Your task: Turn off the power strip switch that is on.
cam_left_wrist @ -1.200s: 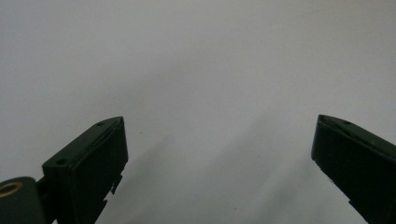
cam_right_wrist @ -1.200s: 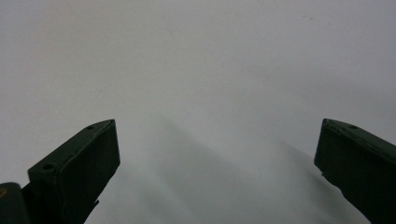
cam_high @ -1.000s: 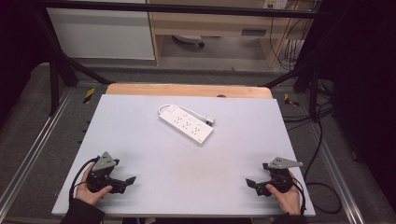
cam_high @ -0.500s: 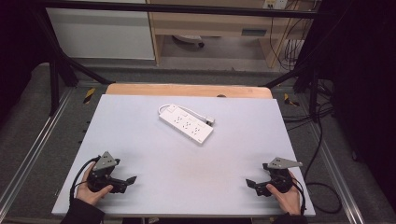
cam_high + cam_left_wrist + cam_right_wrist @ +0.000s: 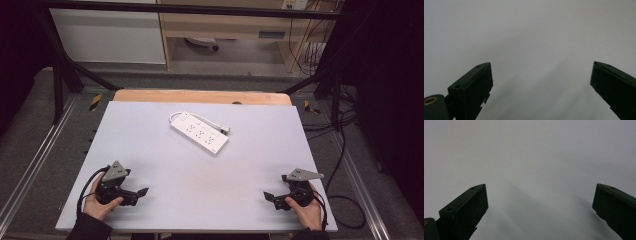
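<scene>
A white power strip [image 5: 200, 132] with a short cable and plug lies at an angle on the far middle of the pale table [image 5: 150, 135]. My left gripper [image 5: 140, 194] rests near the front left corner, held in a hand, jaws wide apart with nothing between them. My right gripper [image 5: 270, 197] sits near the front right corner, also open and empty. In the left gripper view the left gripper [image 5: 541, 67] has bare table between its fingers [image 5: 474, 85]. The right gripper [image 5: 540, 188] in its own view faces bare table too.
A wooden board [image 5: 200, 96] borders the table's far edge. Metal rails [image 5: 40, 150] run along both sides. Cables [image 5: 345, 150] trail on the floor to the right. A white cabinet [image 5: 110, 35] and a wooden shelf unit [image 5: 225, 25] stand behind.
</scene>
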{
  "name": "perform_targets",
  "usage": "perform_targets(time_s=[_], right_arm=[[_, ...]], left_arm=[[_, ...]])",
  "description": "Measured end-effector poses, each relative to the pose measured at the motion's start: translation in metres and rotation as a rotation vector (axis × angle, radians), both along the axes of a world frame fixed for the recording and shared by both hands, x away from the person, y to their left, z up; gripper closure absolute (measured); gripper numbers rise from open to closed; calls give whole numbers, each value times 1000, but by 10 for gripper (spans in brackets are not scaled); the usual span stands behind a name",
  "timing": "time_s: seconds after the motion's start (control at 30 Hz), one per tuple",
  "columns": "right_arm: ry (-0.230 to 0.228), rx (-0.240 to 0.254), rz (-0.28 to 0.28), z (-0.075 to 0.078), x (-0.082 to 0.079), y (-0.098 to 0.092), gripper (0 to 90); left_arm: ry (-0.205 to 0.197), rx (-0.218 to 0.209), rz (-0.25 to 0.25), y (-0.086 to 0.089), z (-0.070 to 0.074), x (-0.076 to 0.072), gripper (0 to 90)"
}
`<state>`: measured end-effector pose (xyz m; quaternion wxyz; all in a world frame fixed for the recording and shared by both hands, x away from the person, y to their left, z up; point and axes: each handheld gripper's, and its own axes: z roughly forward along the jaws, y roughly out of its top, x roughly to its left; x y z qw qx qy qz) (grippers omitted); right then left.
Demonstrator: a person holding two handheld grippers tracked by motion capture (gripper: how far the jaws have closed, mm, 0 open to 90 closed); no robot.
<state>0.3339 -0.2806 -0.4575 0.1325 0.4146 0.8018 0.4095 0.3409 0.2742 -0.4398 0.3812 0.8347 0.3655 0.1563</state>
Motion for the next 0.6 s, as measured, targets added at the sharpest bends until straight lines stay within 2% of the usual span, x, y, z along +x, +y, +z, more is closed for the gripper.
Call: perform_targets(time_s=[0.6], right_arm=[[5, -9, -1, 0, 0, 0, 7]], left_arm=[[-1, 7, -9, -13, 6, 4, 43]])
